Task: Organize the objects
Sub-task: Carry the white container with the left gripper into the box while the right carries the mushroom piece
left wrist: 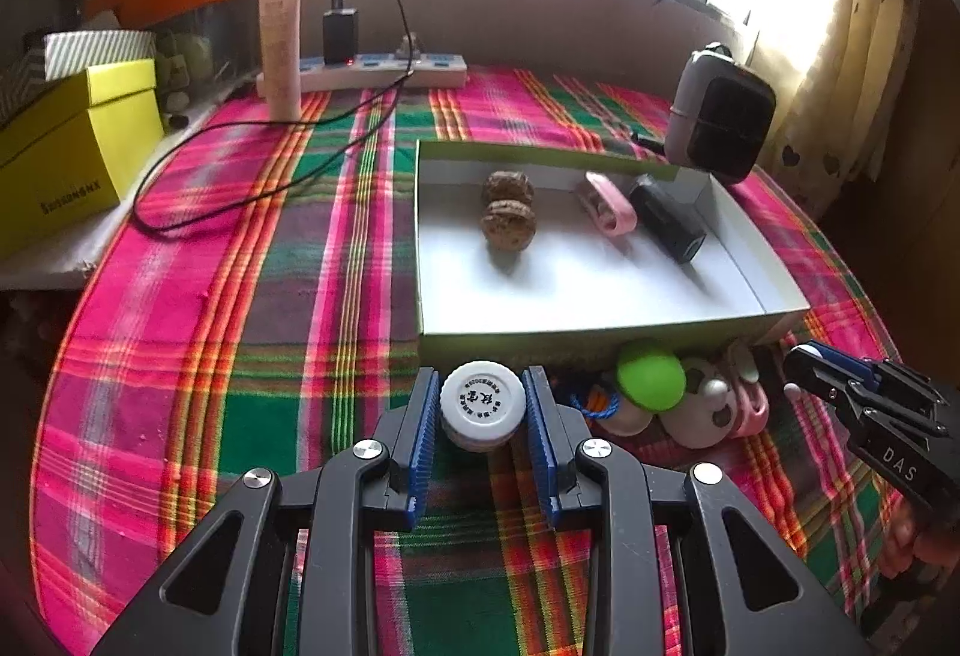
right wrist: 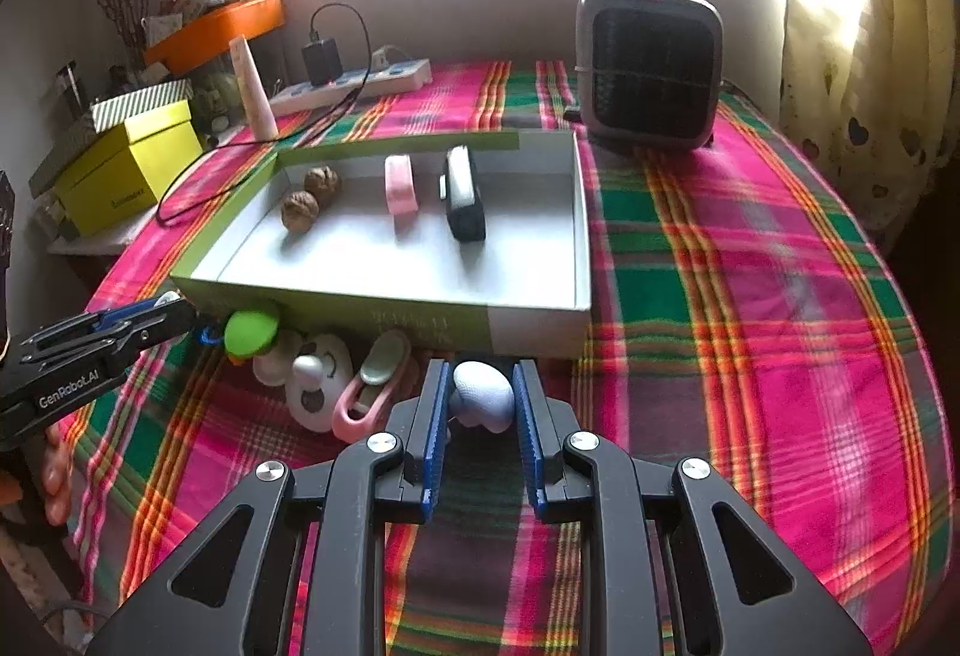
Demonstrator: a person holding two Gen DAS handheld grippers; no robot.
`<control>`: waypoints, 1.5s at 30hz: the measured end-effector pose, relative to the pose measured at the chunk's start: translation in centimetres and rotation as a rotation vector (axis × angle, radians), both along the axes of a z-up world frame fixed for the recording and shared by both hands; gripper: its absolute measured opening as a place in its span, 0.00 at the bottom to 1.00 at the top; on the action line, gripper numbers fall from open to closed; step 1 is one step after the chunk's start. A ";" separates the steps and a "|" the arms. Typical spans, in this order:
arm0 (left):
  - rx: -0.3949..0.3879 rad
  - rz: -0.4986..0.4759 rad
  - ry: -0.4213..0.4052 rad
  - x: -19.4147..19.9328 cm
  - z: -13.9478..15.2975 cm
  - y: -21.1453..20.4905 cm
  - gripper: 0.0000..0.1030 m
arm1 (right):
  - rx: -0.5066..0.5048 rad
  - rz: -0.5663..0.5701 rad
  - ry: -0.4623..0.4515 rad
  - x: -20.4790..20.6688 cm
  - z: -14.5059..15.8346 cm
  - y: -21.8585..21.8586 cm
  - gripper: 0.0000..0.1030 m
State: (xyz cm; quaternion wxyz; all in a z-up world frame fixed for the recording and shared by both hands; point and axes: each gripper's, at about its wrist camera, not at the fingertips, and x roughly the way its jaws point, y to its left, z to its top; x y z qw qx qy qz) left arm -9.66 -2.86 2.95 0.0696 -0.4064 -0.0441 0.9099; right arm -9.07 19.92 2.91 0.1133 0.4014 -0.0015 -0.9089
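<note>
Blue ribbed pads on the left gripper are clamped on a small round jar with a white ridged cap, printed characters on its flat top, held just above the plaid tablecloth. Straight ahead of those fingers sits the shallow cardboard box, green-sided, white inside. In it: two wrinkled brown walnuts on the far left, a glossy pink oblong case in the middle, a black matte cylinder-like case to its right.

Over to the right gripper, its pads pressed on a pale lavender, smooth, rounded lump with a dimpled top; I can't tell what it is. It hangs just short of the box's near wall. To its left lies a huddle against that wall: a lime-green dome-shaped piece, a white rounded toy with a knob, a pink plastic loop-shaped clip. Well ahead and right stands a grey boxy heater with a dark grille.
</note>
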 end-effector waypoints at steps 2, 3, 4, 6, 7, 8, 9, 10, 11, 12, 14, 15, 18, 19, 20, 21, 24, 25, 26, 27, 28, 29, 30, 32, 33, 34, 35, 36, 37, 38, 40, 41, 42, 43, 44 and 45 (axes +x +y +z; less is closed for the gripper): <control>0.001 -0.005 0.005 0.0 0.3 0.1 0.25 | -0.004 -0.001 0.005 -0.1 0.3 0.2 0.22; 0.000 -0.008 0.009 -0.1 0.5 0.2 0.25 | -0.006 -0.003 0.008 -0.2 0.4 0.2 0.22; -0.002 -0.009 0.011 -0.1 0.6 0.3 0.25 | -0.008 -0.004 0.011 -0.3 0.5 0.3 0.22; 0.001 -0.013 0.009 -0.3 0.8 0.4 0.25 | -0.005 -0.001 0.016 -0.5 0.8 0.3 0.22; 0.004 -0.014 0.008 -0.4 0.8 0.4 0.25 | -0.002 0.000 0.019 -0.6 0.9 0.3 0.22; 0.008 -0.018 0.008 -0.5 0.9 0.5 0.25 | -0.001 0.002 0.023 -0.7 1.0 0.3 0.22; 0.008 -0.022 0.010 -0.7 1.1 0.6 0.25 | -0.002 0.005 0.027 -0.9 1.2 0.2 0.22; 0.007 -0.027 0.014 -0.8 1.3 0.7 0.25 | -0.004 0.007 0.031 -1.0 1.3 0.2 0.22; 0.006 -0.033 0.019 -0.9 1.5 0.8 0.25 | -0.005 0.009 0.037 -1.3 1.6 0.2 0.22; 0.003 -0.041 0.024 -1.2 1.7 1.0 0.25 | -0.004 0.012 0.040 -1.5 1.7 0.2 0.22; 0.005 -0.051 0.029 -1.5 1.9 1.3 0.25 | 0.002 0.017 0.051 -2.2 2.1 0.2 0.22; 0.010 -0.059 0.029 -1.9 2.1 1.5 0.25 | 0.005 0.020 0.056 -2.4 2.2 0.2 0.22; 0.020 -0.072 0.031 -2.7 2.2 1.9 0.25 | 0.023 0.026 0.070 -3.4 2.6 0.0 0.22; 0.019 -0.076 0.027 -3.0 2.2 2.1 0.25 | 0.030 0.028 0.075 -3.7 2.7 0.0 0.22; 0.021 -0.078 0.023 -3.3 2.2 2.3 0.25 | 0.042 0.030 0.077 -4.2 2.8 -0.2 0.22; 0.023 -0.086 0.020 -3.7 2.2 2.5 0.25 | 0.052 0.031 0.080 -4.5 2.8 -0.2 0.22; 0.020 -0.097 0.020 -4.6 2.2 3.0 0.25 | 0.073 0.033 0.093 -5.6 3.0 -0.3 0.22; 0.019 -0.099 0.020 -4.8 2.2 3.1 0.25 | 0.076 0.032 0.094 -6.0 3.1 -0.2 0.22; 0.019 -0.098 0.019 -5.1 2.1 3.1 0.25 | 0.080 0.032 0.096 -6.4 3.1 -0.2 0.22; 0.020 -0.100 0.018 -5.4 2.1 3.2 0.25 | 0.085 0.034 0.096 -7.0 3.0 -0.2 0.22; 0.021 -0.101 0.015 -5.8 2.1 3.2 0.25 | 0.090 0.034 0.093 -7.4 2.9 -0.2 0.22; 0.022 -0.099 0.011 -6.1 2.0 3.3 0.25 | 0.094 0.035 0.090 -8.0 2.8 -0.3 0.22; 0.021 -0.101 0.009 -6.4 1.9 3.4 0.25 | 0.095 0.041 0.089 -8.4 2.8 -0.4 0.22; 0.015 -0.102 0.006 -7.0 1.8 3.6 0.25 | 0.102 0.047 0.085 -9.1 2.5 -0.5 0.22; 0.012 -0.104 0.005 -7.3 1.7 3.7 0.25 | 0.106 0.050 0.080 -9.6 2.3 -0.6 0.22; 0.010 -0.106 0.004 -7.5 1.6 3.8 0.25 | 0.108 0.054 0.078 -9.8 2.2 -0.6 0.22; 0.009 -0.103 0.000 -7.8 1.4 3.9 0.25 | 0.110 0.059 0.076 -10.1 2.1 -0.7 0.22; 0.010 -0.103 -0.007 -8.2 1.3 4.0 0.25 | 0.122 0.063 0.073 -10.5 1.9 -0.8 0.22; 0.012 -0.102 -0.013 -8.4 1.2 4.0 0.25 | 0.133 0.065 0.069 -10.8 1.8 -1.0 0.22; 0.016 -0.100 -0.019 -8.7 1.1 4.1 0.25 | 0.144 0.068 0.066 -11.2 1.6 -1.1 0.22; 0.011 -0.106 -0.015 -9.0 1.0 4.3 0.25 | 0.156 0.076 0.064 -11.6 1.4 -1.2 0.22; 0.001 -0.109 -0.014 -9.2 1.0 4.5 0.25 | 0.166 0.078 0.061 -11.9 1.2 -1.3 0.22; -0.008 -0.112 -0.018 -9.4 0.8 4.7 0.25 | 0.172 0.078 0.059 -12.2 1.1 -1.3 0.22; -0.009 -0.112 -0.026 -9.7 0.7 4.7 0.25 | 0.175 0.079 0.056 -12.4 1.0 -1.3 0.22; -0.010 -0.111 -0.030 -10.0 0.5 4.7 0.25 | 0.176 0.083 0.053 -12.7 0.9 -1.3 0.22; -0.014 -0.113 -0.024 -10.1 0.5 4.8 0.25 | 0.182 0.084 0.050 -13.0 0.8 -1.4 0.22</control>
